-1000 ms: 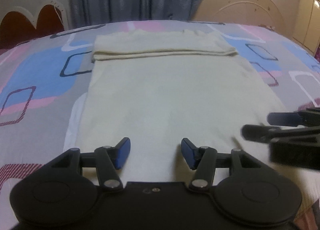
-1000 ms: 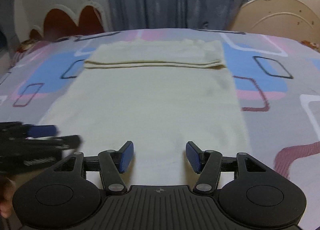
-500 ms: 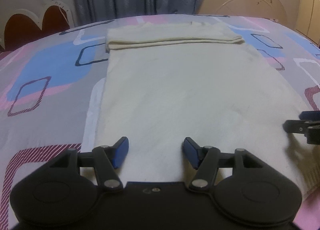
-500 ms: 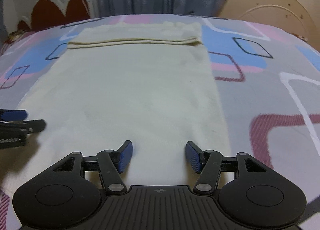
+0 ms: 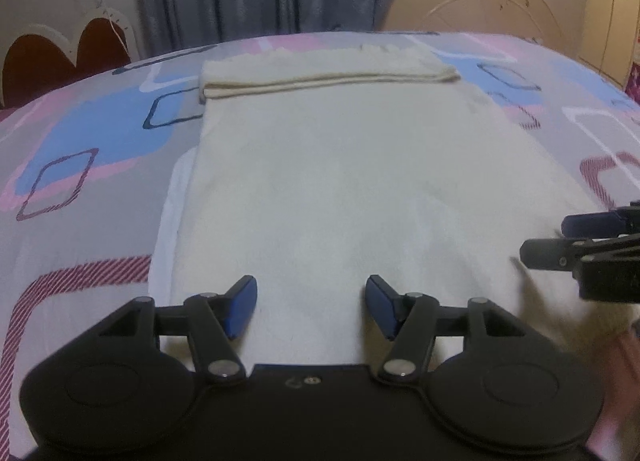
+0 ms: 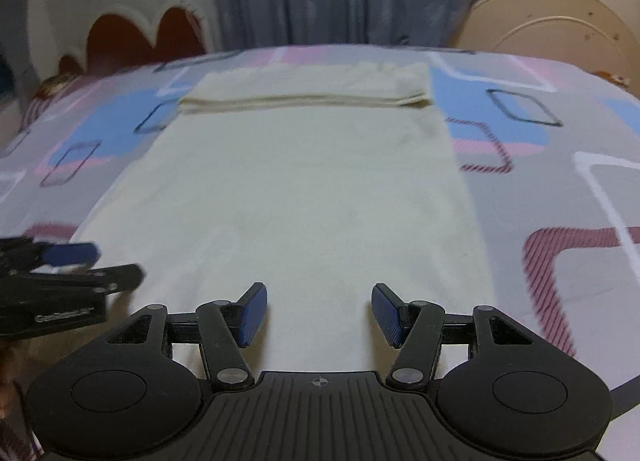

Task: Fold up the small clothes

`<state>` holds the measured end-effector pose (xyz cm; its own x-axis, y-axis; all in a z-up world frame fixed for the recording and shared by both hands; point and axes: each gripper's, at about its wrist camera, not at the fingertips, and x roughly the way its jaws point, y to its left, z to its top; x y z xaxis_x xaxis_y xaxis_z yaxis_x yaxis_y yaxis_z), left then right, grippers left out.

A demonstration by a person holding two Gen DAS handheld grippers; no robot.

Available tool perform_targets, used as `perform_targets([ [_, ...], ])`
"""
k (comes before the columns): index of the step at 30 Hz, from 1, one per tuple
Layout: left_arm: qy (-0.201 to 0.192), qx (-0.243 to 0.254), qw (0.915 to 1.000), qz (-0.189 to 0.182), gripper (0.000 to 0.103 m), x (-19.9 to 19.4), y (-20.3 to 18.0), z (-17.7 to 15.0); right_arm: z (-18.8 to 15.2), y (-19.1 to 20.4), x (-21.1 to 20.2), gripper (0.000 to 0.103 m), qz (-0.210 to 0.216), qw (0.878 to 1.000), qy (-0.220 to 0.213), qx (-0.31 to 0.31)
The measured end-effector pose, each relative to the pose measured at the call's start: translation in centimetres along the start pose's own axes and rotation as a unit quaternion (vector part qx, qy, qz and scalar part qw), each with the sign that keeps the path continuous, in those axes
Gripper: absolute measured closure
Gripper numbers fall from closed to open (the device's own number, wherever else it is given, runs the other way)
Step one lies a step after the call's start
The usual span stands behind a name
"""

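The cream-coloured knit garment is lying flat on the bed with the grey, blue and pink patterned bedsheet, its long axis running straight away from both cameras, and its far end is already turned over into a narrow folded band. The near hem is sitting right under the two tools, so the coming move is turning on that one relation: the cloth stretches forward from the fingers, and the folded band is lying well apart from them at the far end.

The left gripper is hovering over the near left part of the garment, with its blue-padded fingers spread wide and holding nothing. The right gripper is hovering over the near right part, its fingers likewise spread and empty (each tool is also showing at the edge of the other's view, side by side at roughly the same depth). Neither is clearly nearer to the hem, judging from these views; whether the fingertips are touching the fabric is hard to tell.

The likely next step is for both to drop onto the near hem, pinch it, and carry it forward along the long axis toward the folded band.
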<state>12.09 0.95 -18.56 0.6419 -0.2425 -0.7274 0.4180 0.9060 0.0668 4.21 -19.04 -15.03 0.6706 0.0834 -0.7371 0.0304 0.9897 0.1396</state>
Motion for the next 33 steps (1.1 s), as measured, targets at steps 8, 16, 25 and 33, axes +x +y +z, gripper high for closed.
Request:
perform_targets([
  [8,0.003,-0.006,1.0,0.004,0.037,-1.1,1.5,-1.5,-2.0,-1.1,0.2,0.045,-0.031,0.999,0.013,-0.02],
  [16,0.003,-0.025,0.9996,0.012,0.041,-2.5,2.7,-2.2,-2.7,-3.9,-1.5,0.044,-0.06,0.998,0.017,0.005],
  [25,0.018,-0.066,0.9974,0.021,0.043,-3.8,6.9,-2.9,-2.4,-6.3,-3.8,0.039,-0.084,0.996,0.012,0.037],
  [33,0.042,-0.088,0.994,-0.05,0.06,-3.5,7.6,-3.9,-3.3,-8.2,-2.9,0.036,-0.071,0.993,0.041,0.085],
])
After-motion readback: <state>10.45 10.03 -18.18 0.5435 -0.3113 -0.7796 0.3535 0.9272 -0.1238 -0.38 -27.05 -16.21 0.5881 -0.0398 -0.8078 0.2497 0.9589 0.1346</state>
